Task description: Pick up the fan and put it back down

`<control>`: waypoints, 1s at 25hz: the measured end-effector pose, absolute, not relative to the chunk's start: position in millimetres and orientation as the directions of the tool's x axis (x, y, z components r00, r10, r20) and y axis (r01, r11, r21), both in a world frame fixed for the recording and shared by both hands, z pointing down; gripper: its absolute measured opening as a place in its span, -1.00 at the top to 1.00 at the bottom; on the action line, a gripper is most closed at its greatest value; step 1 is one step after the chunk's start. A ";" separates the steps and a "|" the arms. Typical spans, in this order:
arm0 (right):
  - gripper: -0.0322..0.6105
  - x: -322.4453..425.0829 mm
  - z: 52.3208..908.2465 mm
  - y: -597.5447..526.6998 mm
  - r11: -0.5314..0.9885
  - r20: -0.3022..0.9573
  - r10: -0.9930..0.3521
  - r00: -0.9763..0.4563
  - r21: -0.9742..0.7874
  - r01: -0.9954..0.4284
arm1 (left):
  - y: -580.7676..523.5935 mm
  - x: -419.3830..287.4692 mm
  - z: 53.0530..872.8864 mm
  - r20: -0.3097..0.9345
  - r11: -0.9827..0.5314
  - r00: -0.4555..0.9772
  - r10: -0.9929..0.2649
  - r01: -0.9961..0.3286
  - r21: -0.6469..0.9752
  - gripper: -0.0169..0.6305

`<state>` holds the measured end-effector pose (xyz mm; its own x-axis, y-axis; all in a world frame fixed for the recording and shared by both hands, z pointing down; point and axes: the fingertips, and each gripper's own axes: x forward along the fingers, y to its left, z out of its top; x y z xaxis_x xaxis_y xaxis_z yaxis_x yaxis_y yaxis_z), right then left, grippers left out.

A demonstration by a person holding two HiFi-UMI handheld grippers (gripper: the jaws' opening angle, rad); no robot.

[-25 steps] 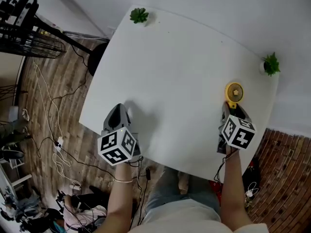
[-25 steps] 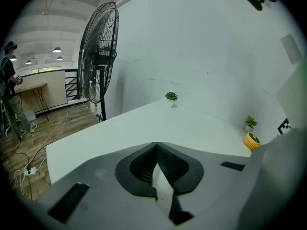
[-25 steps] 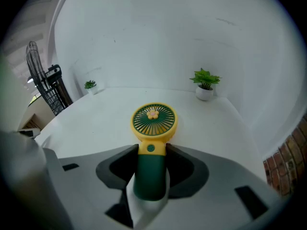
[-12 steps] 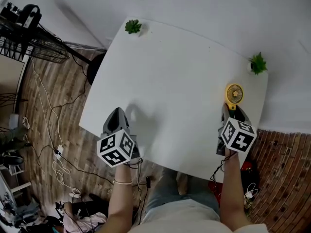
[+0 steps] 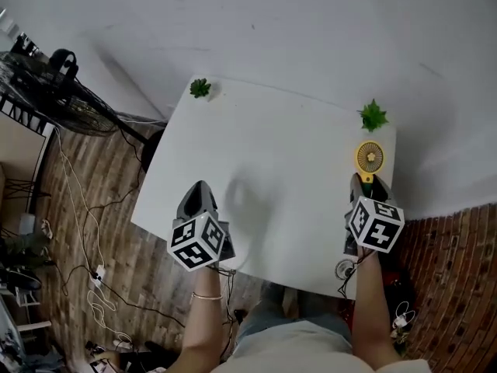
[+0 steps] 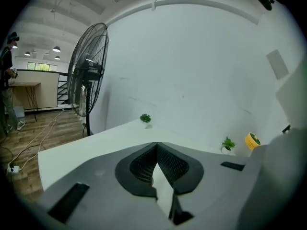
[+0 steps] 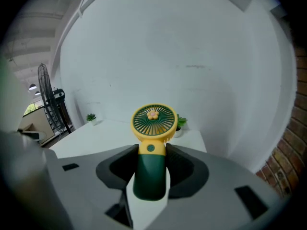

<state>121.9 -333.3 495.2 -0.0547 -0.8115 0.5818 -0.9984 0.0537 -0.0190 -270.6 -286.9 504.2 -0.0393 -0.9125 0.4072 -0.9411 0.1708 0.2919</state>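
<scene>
A small hand fan with a yellow head (image 5: pixel 370 158) and a dark green handle (image 7: pixel 150 174) is held in my right gripper (image 5: pixel 363 185), near the right edge of the white table (image 5: pixel 279 169). In the right gripper view the jaws press on both sides of the handle (image 7: pixel 151 164), and the fan's head (image 7: pixel 153 121) points away, above the tabletop. My left gripper (image 5: pixel 199 196) hovers over the table's near left part, shut and empty, with its fingertips meeting (image 6: pixel 156 145). The fan's yellow head (image 6: pixel 252 140) shows at the right of the left gripper view.
Two small potted plants stand at the table's far corners, one left (image 5: pixel 200 88) and one right (image 5: pixel 373 116), the right one just beyond the fan. A tall black floor fan (image 5: pixel 54 92) and loose cables (image 5: pixel 85 208) occupy the wooden floor to the left. A person (image 6: pixel 7 80) stands far off.
The head view has drawn back, so the table looks smaller. My right gripper with the fan now sits closer to the right plant. The left gripper stays shut and has hardly moved.
</scene>
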 end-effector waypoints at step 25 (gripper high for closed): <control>0.35 287.5 241.1 -265.0 -0.118 0.022 -0.993 0.120 0.078 -0.990 | -326.8 -55.7 284.8 0.027 -0.207 0.221 -0.975 -0.947 0.245 0.91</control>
<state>287.5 -265.0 241.1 0.1201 -0.9925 0.0224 -0.9899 -0.1180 0.0780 -55.7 -326.8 284.8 0.2205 -0.9750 0.0268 -0.9471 -0.2075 0.2448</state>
